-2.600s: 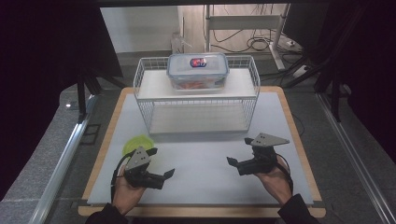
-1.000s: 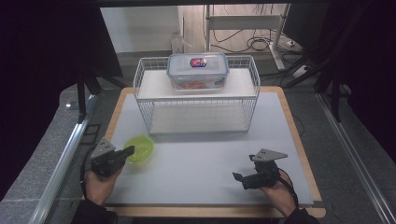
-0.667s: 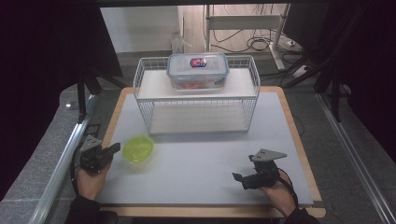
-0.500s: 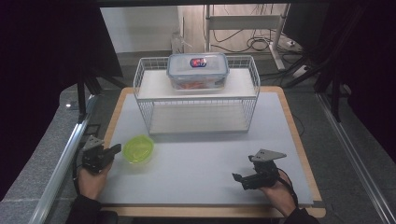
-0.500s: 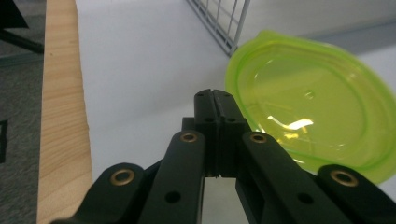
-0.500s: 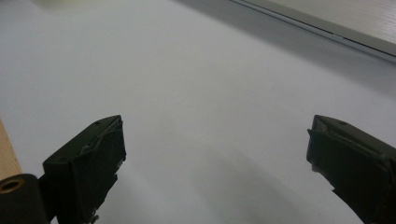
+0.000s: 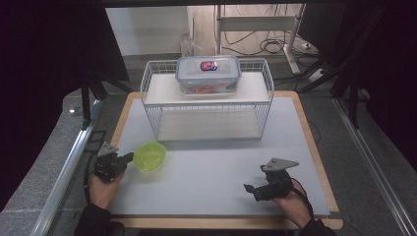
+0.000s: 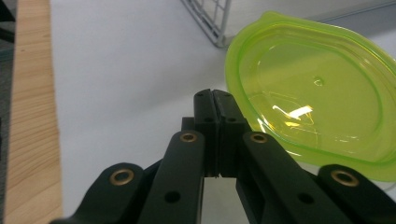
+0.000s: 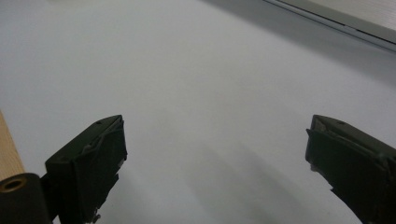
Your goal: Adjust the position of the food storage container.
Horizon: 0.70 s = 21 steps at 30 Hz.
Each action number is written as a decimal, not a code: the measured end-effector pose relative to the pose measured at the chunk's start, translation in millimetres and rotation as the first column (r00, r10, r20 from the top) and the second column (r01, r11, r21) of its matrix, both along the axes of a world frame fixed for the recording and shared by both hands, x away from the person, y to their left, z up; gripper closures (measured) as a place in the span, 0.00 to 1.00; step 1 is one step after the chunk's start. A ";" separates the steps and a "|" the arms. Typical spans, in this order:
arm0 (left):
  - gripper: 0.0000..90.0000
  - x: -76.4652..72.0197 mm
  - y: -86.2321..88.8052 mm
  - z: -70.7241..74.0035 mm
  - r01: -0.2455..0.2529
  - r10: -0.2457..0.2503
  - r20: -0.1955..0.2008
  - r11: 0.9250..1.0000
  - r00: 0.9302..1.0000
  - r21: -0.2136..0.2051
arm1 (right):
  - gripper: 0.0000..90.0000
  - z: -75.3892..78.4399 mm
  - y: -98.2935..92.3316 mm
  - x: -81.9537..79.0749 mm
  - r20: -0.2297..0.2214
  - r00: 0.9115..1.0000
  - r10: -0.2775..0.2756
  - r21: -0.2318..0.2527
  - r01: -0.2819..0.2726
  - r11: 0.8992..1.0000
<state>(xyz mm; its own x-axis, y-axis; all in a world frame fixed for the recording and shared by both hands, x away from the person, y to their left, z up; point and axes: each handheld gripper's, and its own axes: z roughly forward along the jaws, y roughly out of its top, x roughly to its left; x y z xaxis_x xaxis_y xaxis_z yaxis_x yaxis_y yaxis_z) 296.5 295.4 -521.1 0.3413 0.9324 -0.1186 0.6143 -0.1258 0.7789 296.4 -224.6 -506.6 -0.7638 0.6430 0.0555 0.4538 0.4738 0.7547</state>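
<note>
Green bowl (image 7: 150, 156): left gripper (image 8: 215, 100) just beside its rim, fingers together, empty. Right gripper (image 7: 252, 189) apart. Part fingers, probably straddle the rim squarely.

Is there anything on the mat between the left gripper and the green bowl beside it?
Nothing visible. The left gripper, jaws shut with nothing between them, points at the near rim of the green bowl, with bare mat around its tips. The wire rack stands farther back.
</note>
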 end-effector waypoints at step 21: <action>0.99 26.2 -23.5 7.4 0.060 -0.059 0.015 0.997 0.998 -0.044 | 0.06 -2.7 1.4 0.5 -0.012 1.000 0.002 -0.016 -0.003 1.000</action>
<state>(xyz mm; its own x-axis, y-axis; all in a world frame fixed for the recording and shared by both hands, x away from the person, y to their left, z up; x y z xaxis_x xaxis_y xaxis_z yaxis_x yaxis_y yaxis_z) 322.7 272.0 -513.7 0.3979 0.9043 -0.1547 0.5957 -0.1264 0.7932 296.9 -223.1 -509.3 -0.7647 0.6421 0.0546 0.4617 0.4868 0.7415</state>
